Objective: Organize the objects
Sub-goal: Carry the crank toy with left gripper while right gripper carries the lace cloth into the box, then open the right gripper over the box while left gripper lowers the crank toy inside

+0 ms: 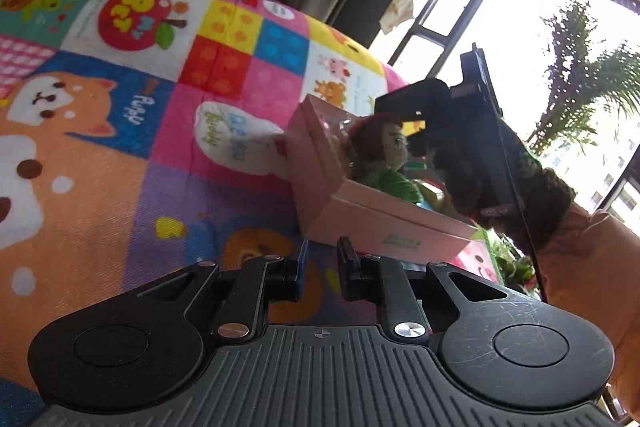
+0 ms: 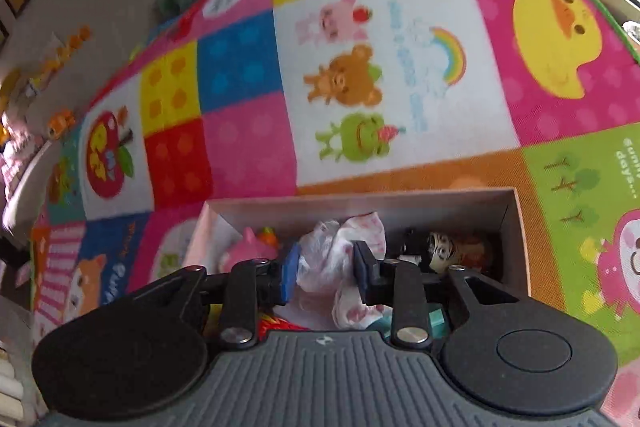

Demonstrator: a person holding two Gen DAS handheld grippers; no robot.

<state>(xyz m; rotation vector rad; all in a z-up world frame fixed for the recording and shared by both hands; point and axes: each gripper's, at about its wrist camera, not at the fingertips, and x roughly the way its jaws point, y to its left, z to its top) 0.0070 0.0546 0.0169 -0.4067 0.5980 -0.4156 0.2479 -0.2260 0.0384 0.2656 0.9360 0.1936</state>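
One crumpled white-and-pink cloth (image 2: 340, 267) pinched in right claw (image 2: 326, 271); left claw (image 1: 320, 267) parted, empty.

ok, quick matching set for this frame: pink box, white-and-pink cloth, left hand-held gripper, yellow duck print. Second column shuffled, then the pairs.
Things:
1. pink box
2. white-and-pink cloth
3. left hand-held gripper
4. yellow duck print

States/places:
A. between the fingers of the right hand-held gripper, above the box
B. on the mat's pink square, far right
C. nothing between its fingers, short of the box
D. lid off, toys inside, on the play mat

Pairs: 1-D, 2-A, 3-C, 4-B
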